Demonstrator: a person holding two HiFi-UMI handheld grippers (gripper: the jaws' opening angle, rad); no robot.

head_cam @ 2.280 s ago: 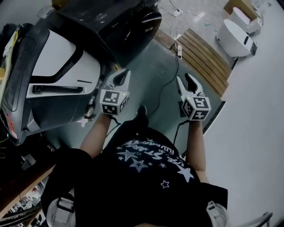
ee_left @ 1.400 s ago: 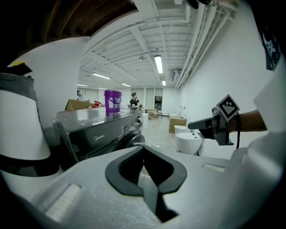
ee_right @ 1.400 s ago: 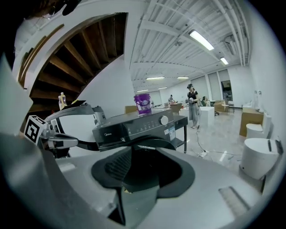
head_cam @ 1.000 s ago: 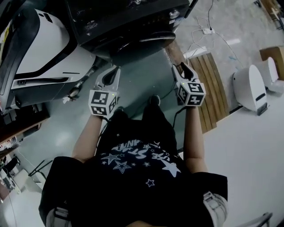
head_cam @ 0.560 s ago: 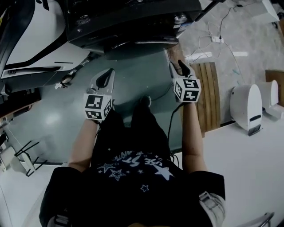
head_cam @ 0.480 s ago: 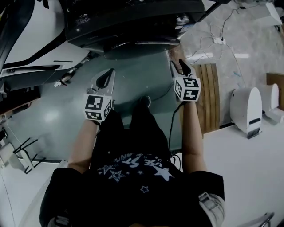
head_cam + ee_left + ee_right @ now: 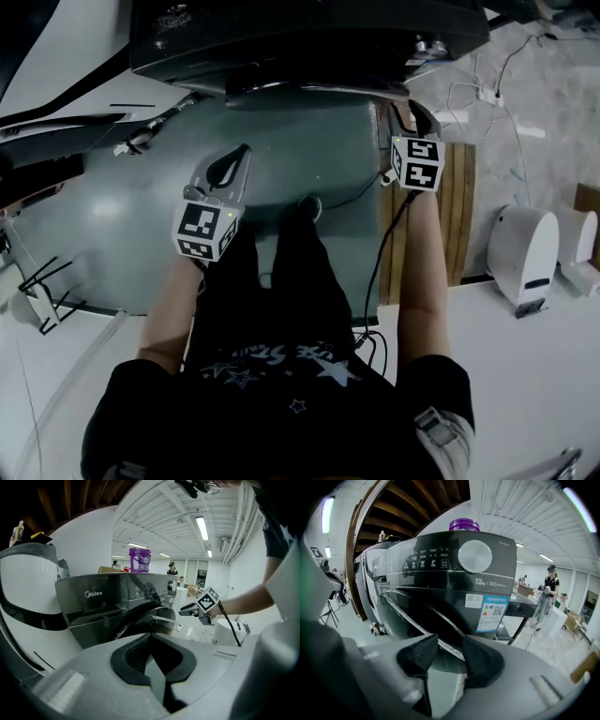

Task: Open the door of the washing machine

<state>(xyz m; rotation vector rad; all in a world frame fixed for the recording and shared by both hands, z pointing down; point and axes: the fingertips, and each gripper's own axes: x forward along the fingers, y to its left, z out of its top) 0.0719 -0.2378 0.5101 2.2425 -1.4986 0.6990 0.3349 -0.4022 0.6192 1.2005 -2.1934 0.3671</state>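
Note:
The dark grey washing machine point(image 7: 300, 37) fills the top of the head view, its round door point(image 7: 309, 89) shut and bulging toward me. My right gripper point(image 7: 418, 114) reaches up to the door's right side. In the right gripper view it point(image 7: 450, 644) is open, and the door's chrome rim point(image 7: 440, 641) shows in the gap between the dark pads point(image 7: 417, 656); contact cannot be told. My left gripper point(image 7: 242, 155) hangs lower, away from the machine, shut and holding nothing. The left gripper view point(image 7: 150, 637) faces the machine point(image 7: 108, 606) and shows the right gripper point(image 7: 190, 611).
A white machine point(image 7: 56, 56) stands left of the washer. A purple bottle point(image 7: 464, 525) sits on the washer. A wooden pallet point(image 7: 459, 216) and a white appliance point(image 7: 525, 248) lie to the right. A cable point(image 7: 380, 262) trails over the green floor. People point(image 7: 547, 597) stand far off.
I have turned to face the washing machine squarely. The right gripper has moved forward and up to the door's right side. The left gripper has stayed low and shut.

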